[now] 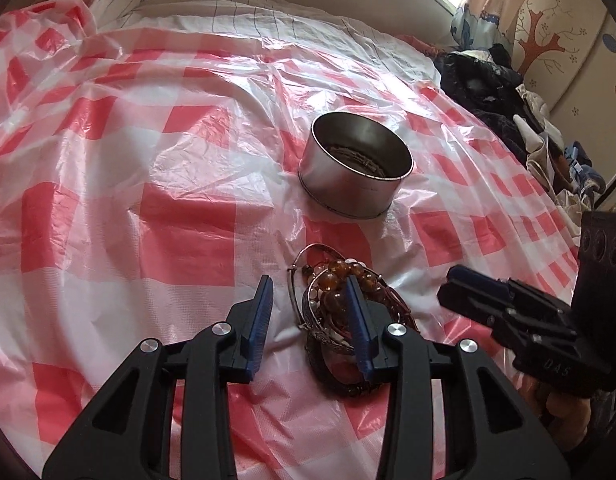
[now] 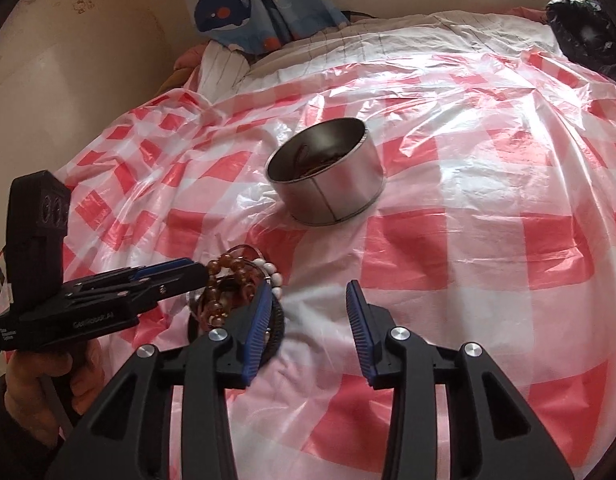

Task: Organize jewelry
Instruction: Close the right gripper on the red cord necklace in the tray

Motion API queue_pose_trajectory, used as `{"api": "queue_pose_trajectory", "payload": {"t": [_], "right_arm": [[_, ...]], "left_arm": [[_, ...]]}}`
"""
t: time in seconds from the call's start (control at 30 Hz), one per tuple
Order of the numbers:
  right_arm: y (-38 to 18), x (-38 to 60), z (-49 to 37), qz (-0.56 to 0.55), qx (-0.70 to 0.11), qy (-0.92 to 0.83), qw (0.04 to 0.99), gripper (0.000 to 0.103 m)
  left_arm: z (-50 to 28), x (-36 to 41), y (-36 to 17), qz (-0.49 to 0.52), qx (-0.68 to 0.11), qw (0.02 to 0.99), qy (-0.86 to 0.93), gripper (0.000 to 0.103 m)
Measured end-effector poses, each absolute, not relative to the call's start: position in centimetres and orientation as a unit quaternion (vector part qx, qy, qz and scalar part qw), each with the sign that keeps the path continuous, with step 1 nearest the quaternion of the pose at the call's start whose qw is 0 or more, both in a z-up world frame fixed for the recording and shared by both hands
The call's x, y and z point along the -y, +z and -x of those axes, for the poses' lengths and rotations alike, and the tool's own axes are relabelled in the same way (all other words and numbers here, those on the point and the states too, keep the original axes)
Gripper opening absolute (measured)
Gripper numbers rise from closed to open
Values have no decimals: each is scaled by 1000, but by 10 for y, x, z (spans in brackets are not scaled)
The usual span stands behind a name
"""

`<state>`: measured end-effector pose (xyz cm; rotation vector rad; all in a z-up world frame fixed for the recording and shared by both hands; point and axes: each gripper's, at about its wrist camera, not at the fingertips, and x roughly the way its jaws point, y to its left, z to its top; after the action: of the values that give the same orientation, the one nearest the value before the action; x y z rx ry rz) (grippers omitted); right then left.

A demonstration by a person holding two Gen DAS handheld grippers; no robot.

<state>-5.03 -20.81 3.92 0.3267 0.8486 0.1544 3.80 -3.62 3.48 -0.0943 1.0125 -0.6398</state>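
Bracelet heap [image 1: 340, 312] near tin [image 1: 356, 168] – left gripper [image 1: 310, 296] spread wide astride it, apparently to grasp; right gripper [image 2: 310, 300] likewise wide, empty, alongside

A home bedroom, likely a child's. A bed [image 1: 267, 12] with striped sheets fills the frame, covered by a red-checked plastic sheet [image 1: 147, 160]. A whale-print pillow [image 2: 243, 4] sits at top centre, clothes [image 1: 508, 92] pile at right, and a tree-painted wardrobe [image 1: 556, 40] stands upper right.
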Motion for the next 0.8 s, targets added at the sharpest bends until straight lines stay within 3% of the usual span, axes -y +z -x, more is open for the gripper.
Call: {"api": "queue_pose_trajectory", "payload": {"t": [0.17,0.3,0.8], "right_arm": [[28,182,45,-129,-429,107,888,38],[25,174,43,-116,-430,112,888,5],[71,222,67,-169,-320,54,931,5]], "left_arm": [[-44,24,42,78,-466,830,-296,34],[-45,22,45,82,-463,833,-293,36],[-29,53,33,-11,-478,816,-324,38]]}}
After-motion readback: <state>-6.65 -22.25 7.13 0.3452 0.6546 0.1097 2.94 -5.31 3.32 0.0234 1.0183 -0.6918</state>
